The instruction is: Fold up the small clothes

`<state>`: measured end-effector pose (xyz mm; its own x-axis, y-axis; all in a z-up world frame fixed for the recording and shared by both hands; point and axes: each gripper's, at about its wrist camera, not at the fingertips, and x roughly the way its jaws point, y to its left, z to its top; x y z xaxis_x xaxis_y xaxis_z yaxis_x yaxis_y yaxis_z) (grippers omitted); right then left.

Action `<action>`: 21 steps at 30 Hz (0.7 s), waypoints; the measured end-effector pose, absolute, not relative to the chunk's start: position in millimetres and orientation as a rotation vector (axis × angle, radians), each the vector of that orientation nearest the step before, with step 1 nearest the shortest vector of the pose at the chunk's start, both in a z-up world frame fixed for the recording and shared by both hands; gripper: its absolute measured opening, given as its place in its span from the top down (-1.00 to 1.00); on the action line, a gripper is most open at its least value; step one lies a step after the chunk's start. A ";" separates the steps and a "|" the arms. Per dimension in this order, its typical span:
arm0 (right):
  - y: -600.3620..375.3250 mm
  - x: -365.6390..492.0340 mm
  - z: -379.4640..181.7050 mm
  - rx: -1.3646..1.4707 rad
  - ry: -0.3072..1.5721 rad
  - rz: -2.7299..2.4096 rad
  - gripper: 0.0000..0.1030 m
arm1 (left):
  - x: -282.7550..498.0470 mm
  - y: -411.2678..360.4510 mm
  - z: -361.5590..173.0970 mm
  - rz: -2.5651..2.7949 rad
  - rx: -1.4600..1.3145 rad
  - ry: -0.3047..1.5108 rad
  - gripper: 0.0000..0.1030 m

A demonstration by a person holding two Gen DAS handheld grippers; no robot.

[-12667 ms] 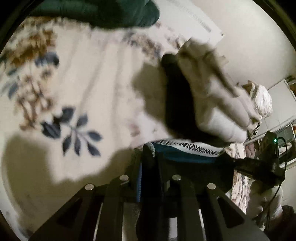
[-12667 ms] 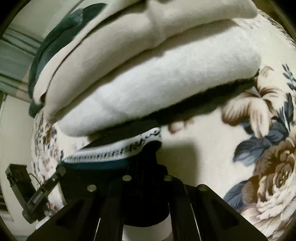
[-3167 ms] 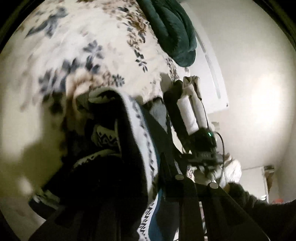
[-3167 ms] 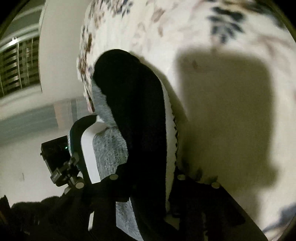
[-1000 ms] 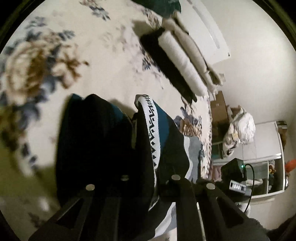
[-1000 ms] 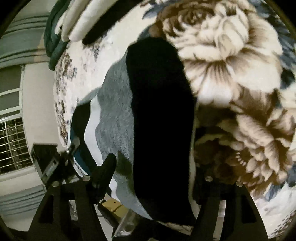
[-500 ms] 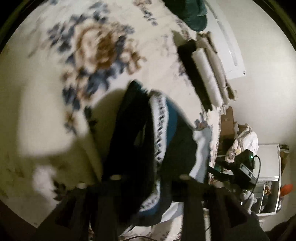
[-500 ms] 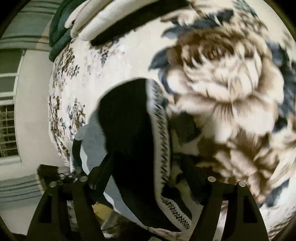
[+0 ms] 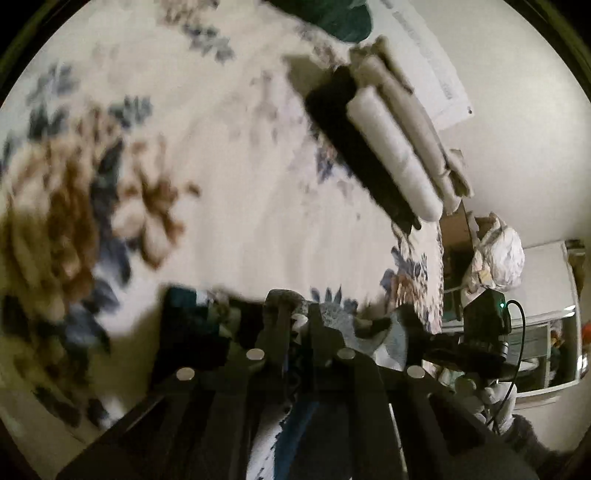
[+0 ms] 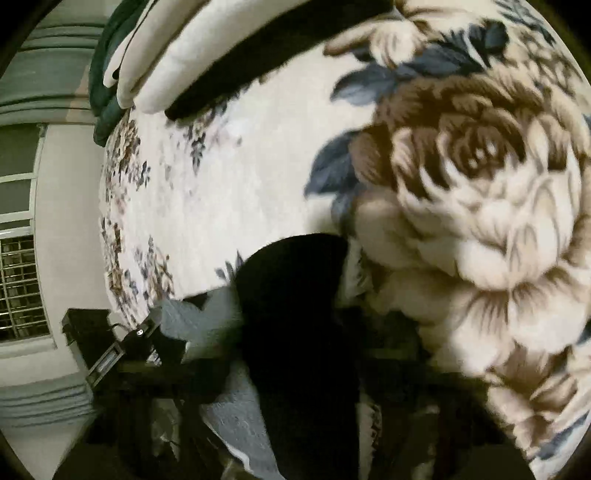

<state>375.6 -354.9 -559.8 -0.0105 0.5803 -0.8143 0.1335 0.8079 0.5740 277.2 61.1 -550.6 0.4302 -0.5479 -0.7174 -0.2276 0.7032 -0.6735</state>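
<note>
Nearest the cameras, the left gripper (image 9: pixel 295 317) has its two black fingers pinched together on a fold of the dark knitted garment with teal, grey and white patterned bands (image 9: pixel 207 325); its jaws have just been closing. The right gripper (image 10: pixel 295 369) has also just been closing, and the black and grey cloth (image 10: pixel 295 314) fills the space between its fingers, but they are lost in shadow, so a true grip cannot be told there.

The garment lies bunched on the cream plush blanket with brown roses and blue leaves (image 9: pixel 236 206), at its near edge. Beyond the garment the blanket lies bare and flat up to the stack of folded clothes, black below and cream and white above (image 9: pixel 391 147), well apart from the garment. Behind that stack sits a dark green folded blanket (image 9: pixel 340 22). The blanket's edge drops off just right of the stack in the left view.

Both views are blurred; the garment's outline and the lower halves of both grippers are hard to make out.
</note>
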 end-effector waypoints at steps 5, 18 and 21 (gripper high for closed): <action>-362.7 375.2 -555.9 0.639 1.493 0.311 0.67 | 280.6 85.9 -563.2 -0.167 -0.853 1.126 0.88; -379.7 324.3 -516.4 0.501 1.579 0.351 -0.41 | 198.6 112.9 -508.5 -0.131 -0.976 1.061 -0.17; -393.3 286.0 -525.4 0.539 1.636 0.324 -0.41 | 161.9 94.5 -513.7 -0.112 -0.967 1.142 -0.17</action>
